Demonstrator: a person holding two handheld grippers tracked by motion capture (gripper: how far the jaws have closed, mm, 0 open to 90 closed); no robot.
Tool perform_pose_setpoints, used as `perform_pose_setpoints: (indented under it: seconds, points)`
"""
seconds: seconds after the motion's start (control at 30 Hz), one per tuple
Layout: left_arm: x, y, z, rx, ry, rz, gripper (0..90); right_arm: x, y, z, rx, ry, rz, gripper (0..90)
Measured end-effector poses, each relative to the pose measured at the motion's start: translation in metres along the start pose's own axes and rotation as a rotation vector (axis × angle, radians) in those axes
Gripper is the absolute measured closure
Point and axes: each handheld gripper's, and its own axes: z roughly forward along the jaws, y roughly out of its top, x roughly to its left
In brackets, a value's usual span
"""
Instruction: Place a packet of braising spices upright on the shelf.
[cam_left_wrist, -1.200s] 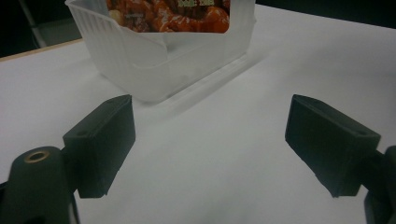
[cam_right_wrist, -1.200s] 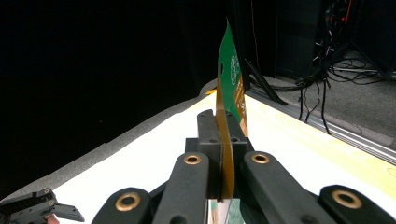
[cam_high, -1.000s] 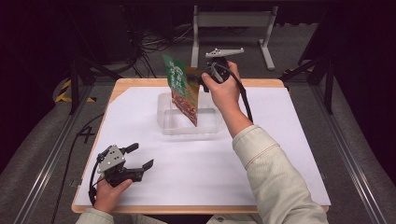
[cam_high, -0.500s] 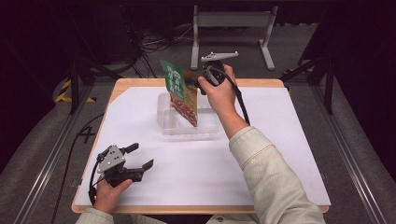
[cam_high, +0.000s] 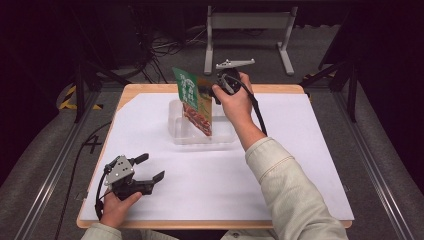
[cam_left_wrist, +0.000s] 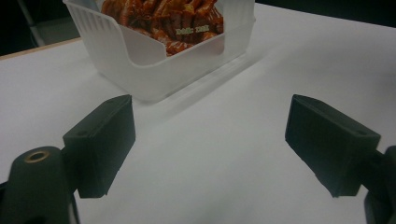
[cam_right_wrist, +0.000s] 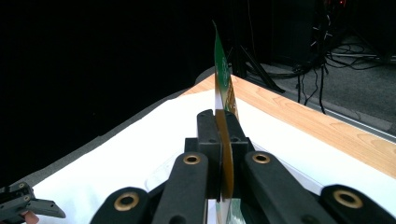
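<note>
My wooden table (cam_high: 150, 90) is covered by a white sheet (cam_high: 300, 150), its far edge bare. A clear plastic tray (cam_high: 180, 132) stands on the sheet, below my right tongs (cam_high: 212, 92) and well ahead of my left tongs (cam_high: 150, 167).

The wooden table (cam_high: 150, 90) ahead of me carries a white sheet (cam_high: 300, 150) that covers nearly the whole top; bare wood shows along the far edge and at the far left corner. Grey carpet floor (cam_high: 385, 150) surrounds the table. A metal rail (cam_high: 47, 177) runs along the floor on my left. Yellow-black tape (cam_high: 67, 101) lies near the far left corner. Beyond the far edge stands a grey metal stand (cam_high: 250, 20), with loose cables (cam_high: 165, 45) to its left.
</note>
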Motion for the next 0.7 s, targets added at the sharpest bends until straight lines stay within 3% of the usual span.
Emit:
perform_pose_setpoints:
  seconds: [0.27, 0.47, 0.7]
  points:
    - [0.0, 0.0, 0.002, 0.006, -0.003, 0.007, 16.7, -0.002, -0.006, -0.004, -0.009, -0.001, 0.018, 86.4]
    - [-0.001, 0.0, 0.003, 0.01, -0.004, 0.01, 16.7, -0.001, -0.006, -0.012, -0.082, 0.006, 0.028, 60.8]
    - [-0.001, 0.0, 0.004, 0.012, -0.006, 0.006, 16.7, 0.001, -0.005, -0.013, -0.092, 0.006, 0.013, 44.1]
